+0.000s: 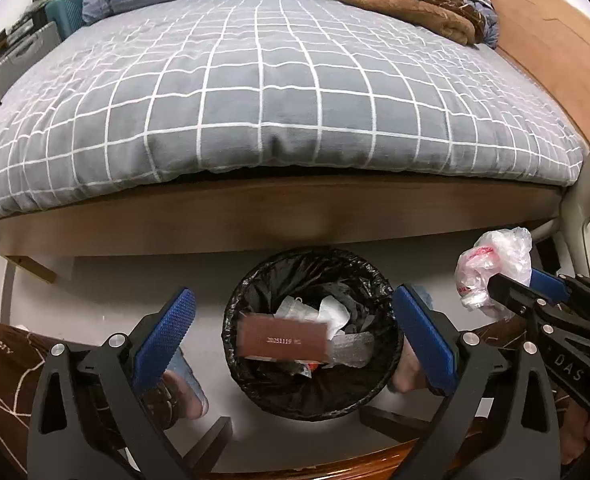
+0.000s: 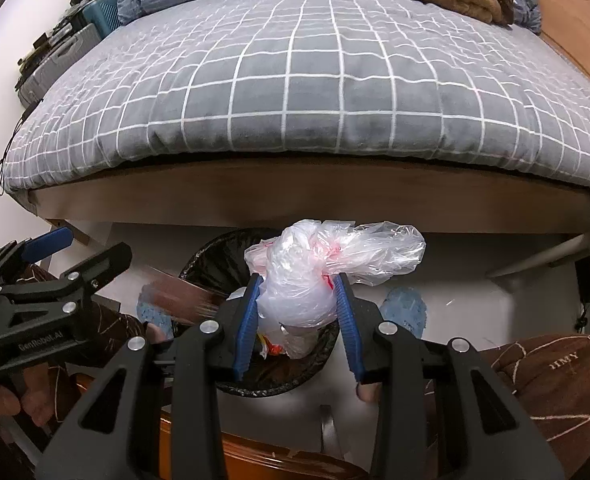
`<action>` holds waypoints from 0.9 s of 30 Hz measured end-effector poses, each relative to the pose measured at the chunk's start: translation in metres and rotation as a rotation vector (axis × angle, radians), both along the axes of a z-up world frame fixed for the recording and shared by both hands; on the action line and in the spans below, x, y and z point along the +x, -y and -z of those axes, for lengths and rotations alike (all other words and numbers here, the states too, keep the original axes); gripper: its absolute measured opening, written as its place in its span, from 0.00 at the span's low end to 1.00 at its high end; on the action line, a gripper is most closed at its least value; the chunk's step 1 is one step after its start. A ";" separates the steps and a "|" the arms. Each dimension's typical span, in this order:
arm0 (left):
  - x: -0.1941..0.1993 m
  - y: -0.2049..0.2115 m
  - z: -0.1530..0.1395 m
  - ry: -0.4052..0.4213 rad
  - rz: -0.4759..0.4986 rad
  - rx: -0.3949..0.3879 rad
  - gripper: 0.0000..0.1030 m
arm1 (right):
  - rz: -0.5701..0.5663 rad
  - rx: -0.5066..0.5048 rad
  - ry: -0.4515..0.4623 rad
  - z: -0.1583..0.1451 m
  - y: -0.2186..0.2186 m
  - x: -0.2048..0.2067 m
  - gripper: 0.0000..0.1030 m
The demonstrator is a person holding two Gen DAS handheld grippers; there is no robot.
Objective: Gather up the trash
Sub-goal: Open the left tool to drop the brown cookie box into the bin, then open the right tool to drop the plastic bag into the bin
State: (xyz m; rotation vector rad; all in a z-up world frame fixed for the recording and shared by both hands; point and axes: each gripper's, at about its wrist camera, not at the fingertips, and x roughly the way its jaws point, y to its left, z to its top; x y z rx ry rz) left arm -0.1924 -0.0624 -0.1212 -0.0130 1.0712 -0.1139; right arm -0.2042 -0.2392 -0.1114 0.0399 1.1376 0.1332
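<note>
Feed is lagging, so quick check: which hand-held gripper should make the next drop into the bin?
Right. The right hand-held gripper is shut on the plastic bag, over the trash bin. The left hand-held gripper is open, and the brown box sits blurred over the bin.

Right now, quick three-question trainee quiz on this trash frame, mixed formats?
1. True or false: the left gripper grips the brown box.
2. What does the right gripper hold? A) slipper B) clear plastic bag C) blanket
3. Fill in: the bin is lined with a ___ bag.

Key: 1 false, its fingers stand wide, the blurred box sits over the bin untouched. 2 B, the plastic bag. 3 black.
</note>
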 end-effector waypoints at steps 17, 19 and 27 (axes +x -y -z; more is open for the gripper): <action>0.005 -0.075 0.010 -0.039 -0.075 0.013 0.94 | -0.075 0.032 -0.087 0.030 -0.059 0.019 0.35; 0.006 -0.079 0.010 -0.039 -0.082 0.015 0.94 | -0.080 0.040 -0.099 0.032 -0.065 0.019 0.35; 0.006 -0.082 0.010 -0.047 -0.096 0.014 0.94 | -0.102 0.015 -0.089 0.033 -0.080 0.021 0.39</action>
